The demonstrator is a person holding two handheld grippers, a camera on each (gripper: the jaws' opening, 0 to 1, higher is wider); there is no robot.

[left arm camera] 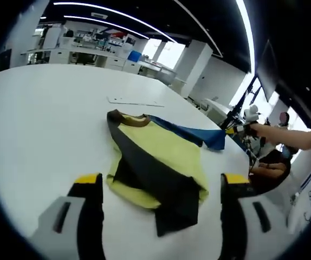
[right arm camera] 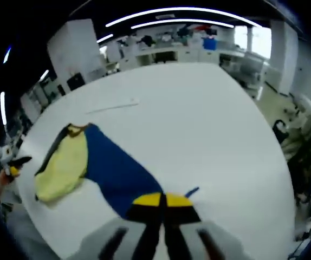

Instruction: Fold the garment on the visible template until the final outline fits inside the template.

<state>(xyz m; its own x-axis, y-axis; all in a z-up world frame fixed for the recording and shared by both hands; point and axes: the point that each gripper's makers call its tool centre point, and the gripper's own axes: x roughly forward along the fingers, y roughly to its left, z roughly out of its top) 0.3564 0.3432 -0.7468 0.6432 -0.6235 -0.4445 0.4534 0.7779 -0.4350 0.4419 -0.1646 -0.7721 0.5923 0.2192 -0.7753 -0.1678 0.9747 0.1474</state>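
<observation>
**Right fingers pinching the blue sleeve, left fingers spread and waiting**

Left gripper view: the fingers (left arm camera: 158, 189) of the left gripper stand wide apart, holding nothing, hovering short of the garment (left arm camera: 155, 162). The garment lies on the white tabletop (left arm camera: 47, 114), a yellow body crossed by a dark panel, its brown collar at the far end and a dark flap at the hem nearest the fingers. A blue sleeve (left arm camera: 190, 132) runs out from the collar side to the right gripper (left arm camera: 237, 129), held in a person's hand. Beyond the collar lies a thin pale outline, probably the template (left arm camera: 134, 101), though too faint to be sure; the garment sits apart from it.

Right gripper view: the right gripper's fingers (right arm camera: 162, 208) are clenched together on the tip of the blue sleeve (right arm camera: 117, 173), which stretches from them back to the yellow body (right arm camera: 63, 165). The pale strip (right arm camera: 112, 106) lies past the collar.

The step in hand looks like folding this sleeve in. To do it well, carry the tip low across the yellow body, keep the cloth taut so the crease runs straight, and let the left fingers pin the shoulder before letting go.
</observation>
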